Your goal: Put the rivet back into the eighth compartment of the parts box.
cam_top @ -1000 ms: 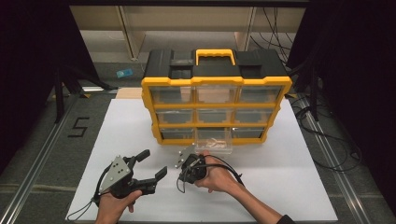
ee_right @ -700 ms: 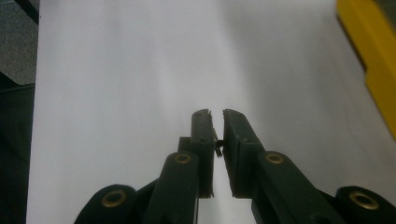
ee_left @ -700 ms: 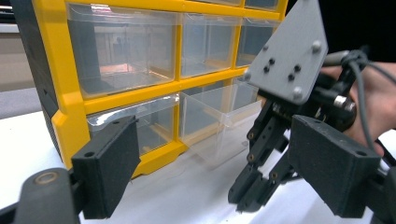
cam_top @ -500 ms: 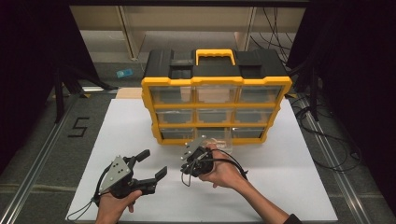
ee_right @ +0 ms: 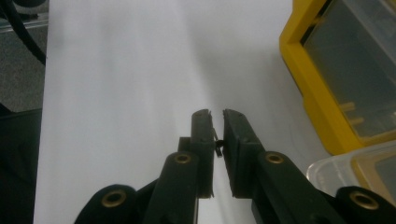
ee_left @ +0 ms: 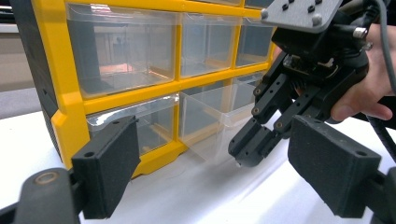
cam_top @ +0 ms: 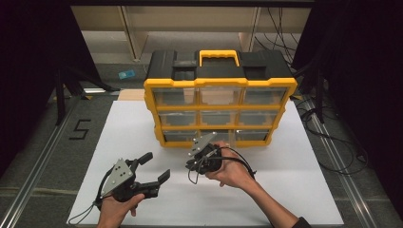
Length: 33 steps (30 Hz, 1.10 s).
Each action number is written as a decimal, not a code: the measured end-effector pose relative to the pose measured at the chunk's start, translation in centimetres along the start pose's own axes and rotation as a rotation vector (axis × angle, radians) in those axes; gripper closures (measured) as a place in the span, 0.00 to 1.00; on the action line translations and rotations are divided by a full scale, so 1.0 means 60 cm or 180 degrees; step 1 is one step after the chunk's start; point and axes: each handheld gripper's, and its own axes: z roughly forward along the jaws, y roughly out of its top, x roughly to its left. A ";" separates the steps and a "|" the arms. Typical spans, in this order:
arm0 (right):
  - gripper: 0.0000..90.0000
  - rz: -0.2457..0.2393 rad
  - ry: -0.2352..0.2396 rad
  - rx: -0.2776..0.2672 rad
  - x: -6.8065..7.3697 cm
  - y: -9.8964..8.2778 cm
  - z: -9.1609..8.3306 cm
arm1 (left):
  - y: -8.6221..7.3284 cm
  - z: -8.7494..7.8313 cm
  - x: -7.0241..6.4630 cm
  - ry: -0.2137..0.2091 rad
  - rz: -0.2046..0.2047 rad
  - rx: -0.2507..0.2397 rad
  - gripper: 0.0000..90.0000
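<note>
**Yellow drawer cabinet on the white worktop, two tongs in front of it**

Yellow and black plastic make up the drawer cabinet (cam_top: 220,97), which stands upright at the far middle of the white worktop (cam_top: 123,128). It has a yellow carrying handle (cam_top: 218,54) on its black top and three rows of clear drawers, three in each row. In the bottom row the middle clear drawer (ee_left: 210,116) is pulled partly out toward the person, so its front stands forward of the yellow frame; the drawers beside it sit flush. I cannot tell if something lies inside it.

The right tongs (cam_top: 192,164) are just in front of this pulled-out drawer, held in the person's right hand (cam_top: 233,171), with the grey three-cornered plate on top and a black cable looping around the hand. In the right gripper view the right tongs (ee_right: 217,128) point down at the white surface and the two jaws stand almost together, with only a thin gap between them. A very small dark thing (ee_right: 217,144) sits in that gap, but it is too small to say what it is or whether it is gripped. In the left gripper view their tips are close to the worktop, just beside the front of the drawer.

The left tongs (cam_top: 154,166) are at the near left of the worktop, held in the left hand (cam_top: 116,211), apart from the cabinet. Their jaws stand wide apart and hold nothing; they point toward the cabinet and the other tongs.

A number 5 mark (cam_top: 80,129) is on the floor left of the worktop.
</note>
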 end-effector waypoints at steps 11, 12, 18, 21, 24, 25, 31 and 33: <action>0.92 0.0027 -0.0045 -0.0157 -0.007 0.006 -0.020 | 0.000 0.000 0.000 0.0001 -0.0002 0.0002 0.19; 0.92 0.0035 -0.0046 -0.0167 -0.008 0.007 -0.023 | 0.000 0.000 0.000 0.0002 0.0000 0.0002 0.19; 0.92 0.0068 -0.0056 -0.0262 -0.011 0.010 -0.035 | 0.000 0.000 0.000 0.0003 -0.0003 0.0004 0.19; 0.92 0.0074 -0.0094 -0.0318 -0.014 0.011 -0.042 | 0.000 0.000 0.000 0.0003 -0.0003 0.0003 0.19; 0.92 0.0093 -0.0114 -0.0381 -0.019 0.012 -0.052 | 0.000 0.000 0.001 0.0003 -0.0003 0.0004 0.19; 0.92 0.0093 -0.0114 -0.0381 -0.019 0.012 -0.052 | 0.000 0.000 0.001 0.0003 -0.0003 0.0004 0.19; 0.92 0.0131 -0.0190 -0.0473 -0.030 0.010 -0.070 | 0.001 -0.001 0.000 0.0021 0.0001 0.0024 0.19; 0.92 0.0145 -0.0194 -0.0476 -0.031 0.009 -0.072 | 0.001 -0.002 0.000 0.0025 0.0003 0.0034 0.19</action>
